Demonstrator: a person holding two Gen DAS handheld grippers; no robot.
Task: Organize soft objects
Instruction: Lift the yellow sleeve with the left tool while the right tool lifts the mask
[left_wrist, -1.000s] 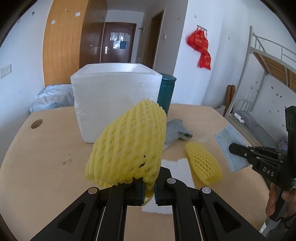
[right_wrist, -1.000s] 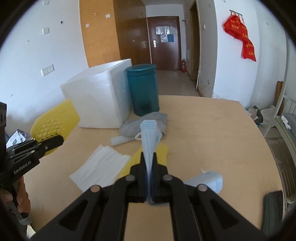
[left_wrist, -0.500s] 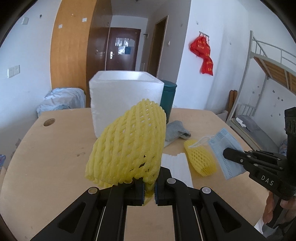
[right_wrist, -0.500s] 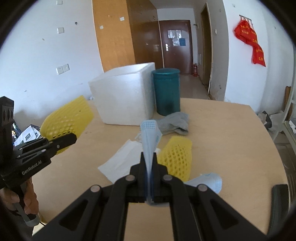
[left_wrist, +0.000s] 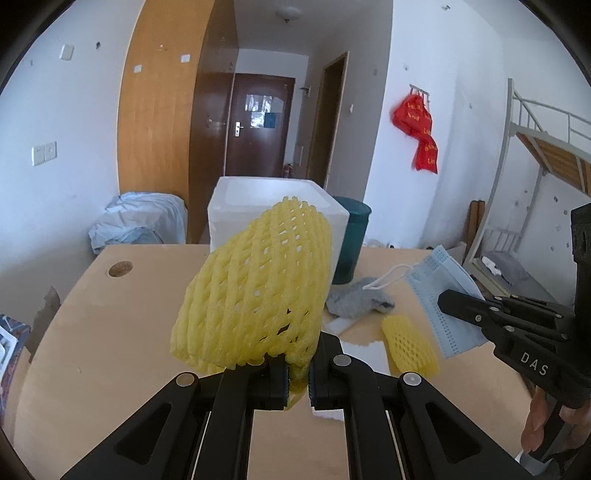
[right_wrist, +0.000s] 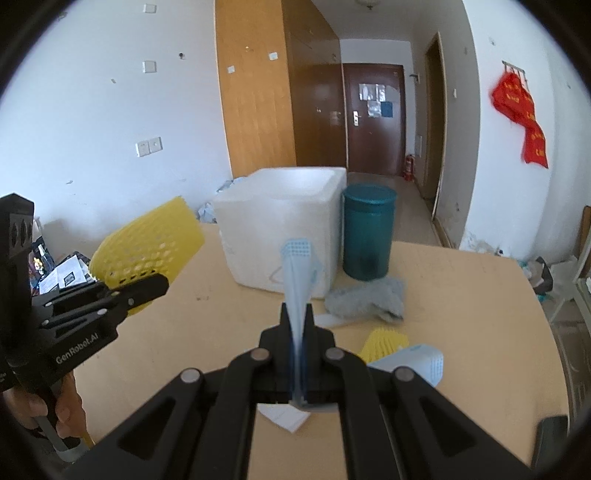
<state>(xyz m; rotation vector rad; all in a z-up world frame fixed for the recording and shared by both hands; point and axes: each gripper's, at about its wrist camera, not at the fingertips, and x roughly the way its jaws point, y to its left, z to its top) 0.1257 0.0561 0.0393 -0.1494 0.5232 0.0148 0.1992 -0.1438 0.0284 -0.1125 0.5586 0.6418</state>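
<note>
Left gripper (left_wrist: 297, 373) — jaws clamped narrow on the lower edge of a large yellow foam fruit net (left_wrist: 255, 291), which stands up and leans toward 11 o'clock, lifted clear of the wooden table (left_wrist: 110, 332). Seen from the right wrist view, the same net (right_wrist: 147, 245) sits at 9 o'clock above the left tool's fingers.

Right gripper (right_wrist: 297, 325) — jaws pinched on a blue surgical mask (right_wrist: 297, 269), held edge-on and upright, off the table. In the left wrist view the mask (left_wrist: 439, 295) hangs at 3 o'clock, with its white ear loop (left_wrist: 388, 275) trailing toward the centre.

On the table:
- white styrofoam box (right_wrist: 284, 236) at 12 o'clock, open top
- teal canister (right_wrist: 367, 230) just beside the box, on its 3 o'clock side
- grey sock (right_wrist: 365, 299) crumpled in front of the canister
- second, smaller yellow foam net (left_wrist: 410, 345) lying flat, near the sock at its 5 o'clock
- white paper sheet (left_wrist: 364, 352) under the left gripper's tips, beside the small net
- second blue mask (right_wrist: 413, 363) lying at 4 o'clock in the right wrist view, touching the small net
</note>
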